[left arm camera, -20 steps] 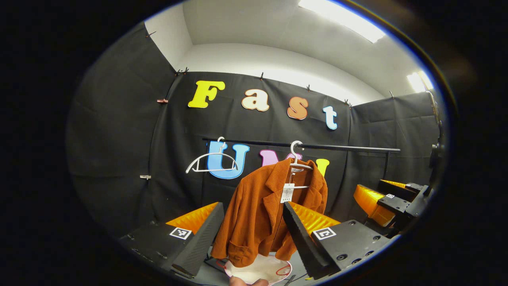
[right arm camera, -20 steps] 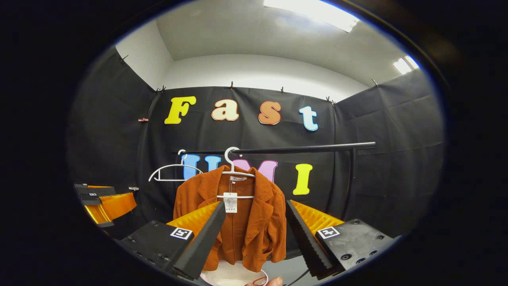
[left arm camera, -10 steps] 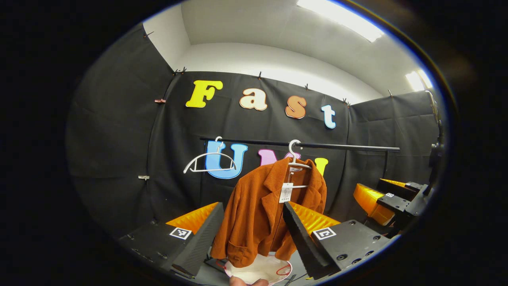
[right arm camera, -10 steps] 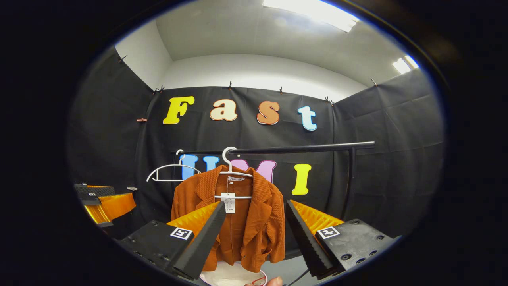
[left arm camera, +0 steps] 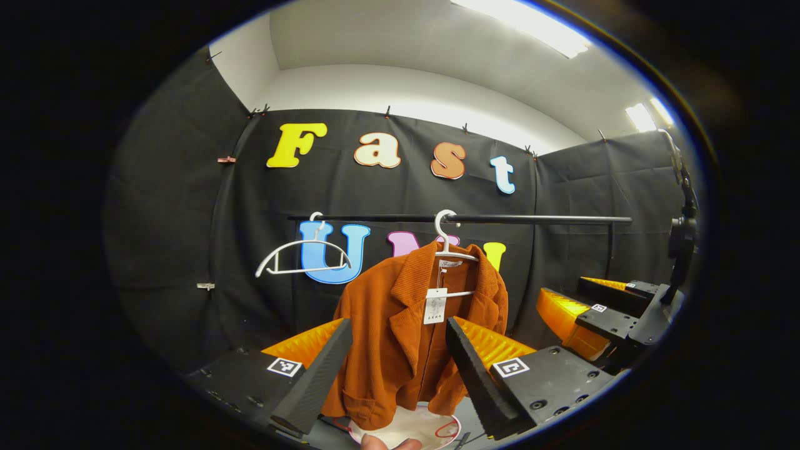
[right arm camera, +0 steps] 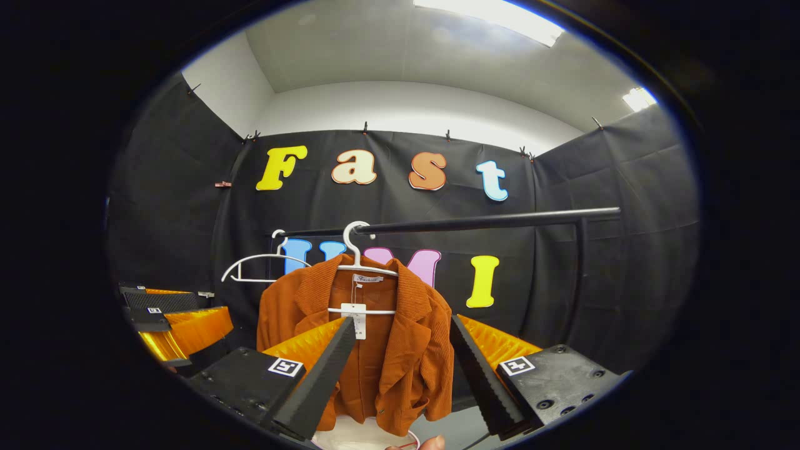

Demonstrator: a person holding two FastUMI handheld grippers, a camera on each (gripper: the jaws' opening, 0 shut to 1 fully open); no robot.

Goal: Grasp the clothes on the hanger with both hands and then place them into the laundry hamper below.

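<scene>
Booth: black cloth walls on three sides, a white ceiling with bright light panels above.
Rail: a dark clothes rail (left arm camera: 531,219) runs level across the back wall, with an upright post at its right end in the right gripper view (right arm camera: 494,220).
Jacket: a rust-orange corduroy jacket (left arm camera: 400,337) hangs on a white hanger (left arm camera: 451,250) hooked over the rail; a white paper tag (left arm camera: 434,310) dangles at its open collar. In the right gripper view the jacket (right arm camera: 400,350) faces front, its hem low between the fingers.
Empty hanger: a second white hanger (left arm camera: 300,259) hangs bare on the rail, to the left of the jacket and apart from it.
Hamper: a white laundry hamper (left arm camera: 406,428) with a red-marked rim sits below the jacket's hem; just its top edge is visible, also at the bottom of the right gripper view (right arm camera: 350,434).
Left claw: the left claw (left arm camera: 397,369) is spread wide, fingers apart on either side of the jacket's lower half, in front of the cloth and holding nothing.
Right claw: the right claw (right arm camera: 397,369) is likewise spread wide, framing the jacket and holding nothing; it also appears at the right edge of the left gripper view (left arm camera: 594,309).
Hand: a fingertip (left arm camera: 390,444) peeks in at the bottom edge, near the hamper rim.
</scene>
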